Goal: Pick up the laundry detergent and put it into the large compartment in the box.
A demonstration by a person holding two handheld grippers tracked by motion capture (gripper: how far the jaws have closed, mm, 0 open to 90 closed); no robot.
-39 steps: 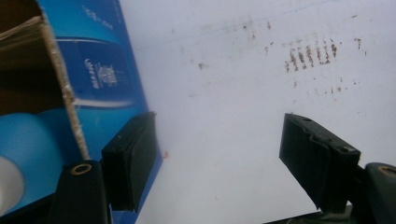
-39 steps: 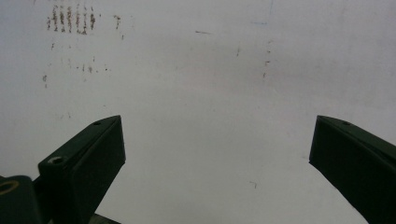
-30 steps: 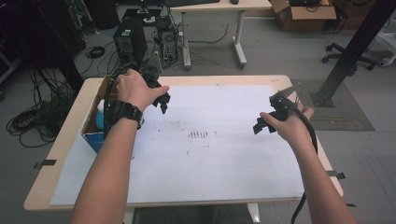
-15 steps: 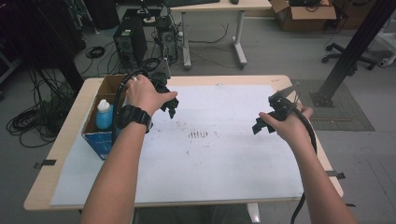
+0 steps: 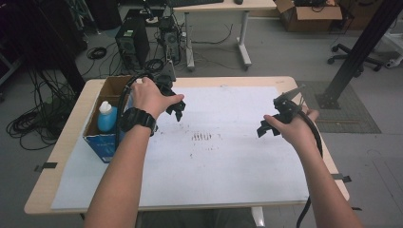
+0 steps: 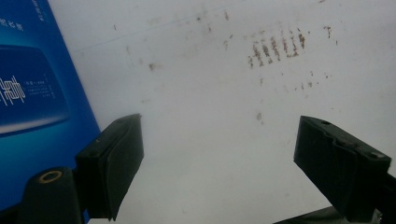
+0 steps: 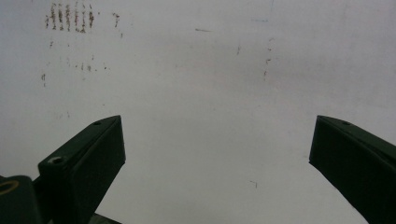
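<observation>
My left gripper (image 5: 178, 110) hangs over the white mat (image 5: 228, 190), just right of a cardboard box (image 5: 100, 143) with a blue front. Its jaws have just been opening and nothing is between them; in the left gripper view the left gripper (image 6: 219, 126) stands open over bare mat, with the blue box side (image 6: 28, 93) at the left. A blue bottle (image 5: 106, 118) with a white cap stands in the box. My right gripper (image 5: 267, 127) hovers over the mat's right part, and in its own view the right gripper (image 7: 218, 123) is open and holds nothing.
Brown marks (image 5: 202, 137) stain the mat's middle; the marks (image 6: 275, 46) also lie ahead of the left jaws. The wooden table's edge (image 5: 62, 142) runs left of the box. Computers (image 5: 130, 40), cables and a second table stand beyond the far edge.
My left hand has shifted a little to the right, away from the box, so the bottle shows more fully. The right hand has stayed in place.
</observation>
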